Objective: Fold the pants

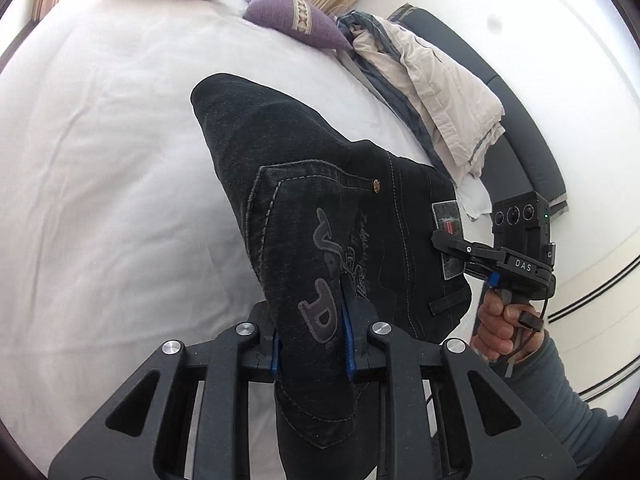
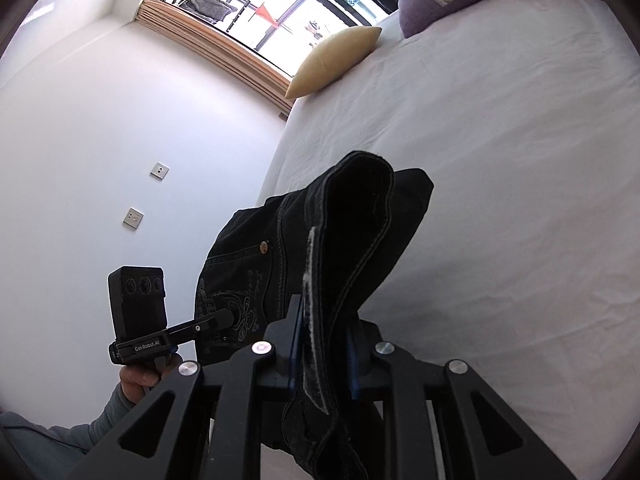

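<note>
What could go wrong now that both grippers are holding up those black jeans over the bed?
Each gripper pinches only a small bite of the thick black jeans: the left gripper at the back pocket, the right gripper at the waistband, so heavy denim might slip out. The far end rests on the white bed and could drag or bunch, spoiling the fold. A swing might also hit the folded clothes pile.

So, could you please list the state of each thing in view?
black jeans: partly lifted off the bed, held at two places
left gripper: shut on the jeans
right gripper: shut on the jeans
white bed sheet: spread flat
beige and grey bedding: loosely folded
</note>
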A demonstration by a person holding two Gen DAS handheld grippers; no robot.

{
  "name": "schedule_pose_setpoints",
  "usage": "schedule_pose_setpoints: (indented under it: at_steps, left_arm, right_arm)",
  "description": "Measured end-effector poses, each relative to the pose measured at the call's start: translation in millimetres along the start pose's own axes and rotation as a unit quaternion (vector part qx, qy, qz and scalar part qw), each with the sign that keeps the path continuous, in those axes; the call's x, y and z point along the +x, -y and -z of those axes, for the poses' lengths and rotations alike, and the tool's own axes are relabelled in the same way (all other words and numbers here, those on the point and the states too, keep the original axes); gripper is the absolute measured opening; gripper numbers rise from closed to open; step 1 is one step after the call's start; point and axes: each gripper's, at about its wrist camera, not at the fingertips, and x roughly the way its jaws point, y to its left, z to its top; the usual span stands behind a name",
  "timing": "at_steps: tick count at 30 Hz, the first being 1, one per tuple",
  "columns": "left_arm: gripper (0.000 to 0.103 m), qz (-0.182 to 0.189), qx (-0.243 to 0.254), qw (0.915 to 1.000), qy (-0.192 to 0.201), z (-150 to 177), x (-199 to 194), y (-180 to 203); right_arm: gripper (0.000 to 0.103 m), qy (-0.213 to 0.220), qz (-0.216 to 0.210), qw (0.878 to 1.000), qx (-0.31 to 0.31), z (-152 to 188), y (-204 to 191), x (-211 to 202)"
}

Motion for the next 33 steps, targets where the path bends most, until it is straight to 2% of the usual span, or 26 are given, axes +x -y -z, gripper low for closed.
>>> schedule_pose_setpoints:
  at_steps: [7,11,13,14,15,16,18,19,21,23,24,25,26,27,29,31,33]
  left_arm:
    - [0.021,-0.039,-0.005,0.9992,0.001,-59,15,-59]
    - [0.025,-0.053,-0.019,0.9982,-0.018,-62,43,-101]
    - [0.033,-0.057,-0.029,0.9977,-0.024,-59,55,-118]
    - [0.038,-0.056,-0.036,0.9976,-0.021,-55,57,-125]
    - [0.05,-0.052,-0.044,0.9976,-0.014,-51,57,-133]
    - [0.056,-0.043,-0.052,0.9977,-0.008,-48,57,-140]
    - [0.056,-0.024,-0.065,0.9976,0.002,-40,52,-156]
    - [0.057,-0.029,-0.065,0.9974,0.005,-39,49,-158]
    - [0.06,-0.059,-0.057,0.9964,0.022,-36,33,-157]
    - [0.069,-0.085,-0.04,0.9942,0.052,-26,9,-147]
    - [0.076,-0.107,-0.025,0.9915,0.069,-22,-4,-135]
    - [0.086,-0.134,-0.009,0.9868,0.089,-16,-18,-123]
    - [0.09,-0.156,0.006,0.981,0.115,-7,-35,-108]
    - [0.1,-0.17,0.021,0.9751,0.141,0,-50,-91]
    - [0.103,-0.2,0.051,0.9603,0.188,18,-78,-55]
    - [0.103,-0.255,0.083,0.9356,0.229,41,-108,-17]
    - [0.103,-0.306,0.119,0.8993,0.289,67,-140,26]
  right_arm:
    - [0.02,-0.014,-0.002,1.0,0.02,-46,25,69]
    - [0.021,-0.034,0.022,0.998,0.049,-46,55,100]
    - [0.027,-0.038,0.026,0.997,0.067,-38,71,108]
    - [0.037,-0.035,0.024,0.996,0.078,-33,79,109]
    - [0.041,-0.026,0.008,0.996,0.087,-29,85,108]
    - [0.041,-0.018,-0.004,0.996,0.088,-24,88,105]
    - [0.045,-0.009,-0.011,0.996,0.091,-21,89,99]
    - [0.047,-0.002,-0.008,0.995,0.096,-18,88,92]
    - [0.058,0.028,0.004,0.994,0.106,-12,84,70]
    - [0.062,0.061,0.034,0.993,0.098,-4,73,43]
    - [0.062,0.075,0.057,0.992,0.082,1,61,29]
    - [0.062,0.092,0.084,0.99,0.062,8,47,14]
    - [0.065,0.112,0.11,0.987,0.042,17,31,0]
    - [0.075,0.128,0.137,0.982,0.024,26,14,-13]
    - [0.084,0.165,0.184,0.969,-0.021,45,-26,-38]
    - [0.087,0.203,0.218,0.952,-0.073,67,-72,-61]
    - [0.103,0.251,0.243,0.93,-0.116,89,-116,-84]
